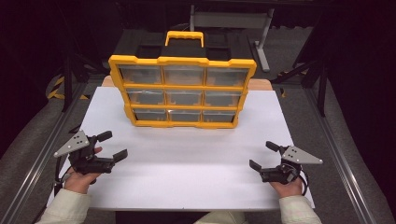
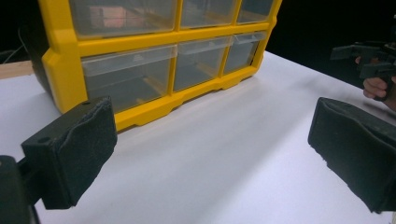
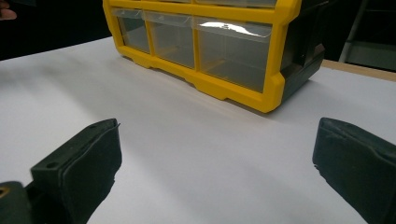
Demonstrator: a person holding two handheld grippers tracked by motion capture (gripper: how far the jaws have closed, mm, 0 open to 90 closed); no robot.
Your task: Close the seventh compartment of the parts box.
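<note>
The white surface (image 1: 187, 163) lies bare in front of me, a flat board with a wooden edge showing at its far side, and the room beyond it is dark, with metal rails and frame legs on the floor. My left gripper (image 1: 113, 146) rests near the front left corner, jaws spread wide and holding nothing; my right gripper (image 1: 262, 155) sits near the front right corner, likewise wide open and empty. Farther off, at the middle of the far half, stands the yellow drawer organizer (image 1: 183, 88), upright, its nine clear drawers facing me, all shut as far as I can tell, its carry handle (image 1: 185, 37) on top. I judge that I am about to reach for it. To do that well, I should bring both grippers forward level, pick one drawer's lip, and steady the frame with the other so that the case doesn't slide.
</note>
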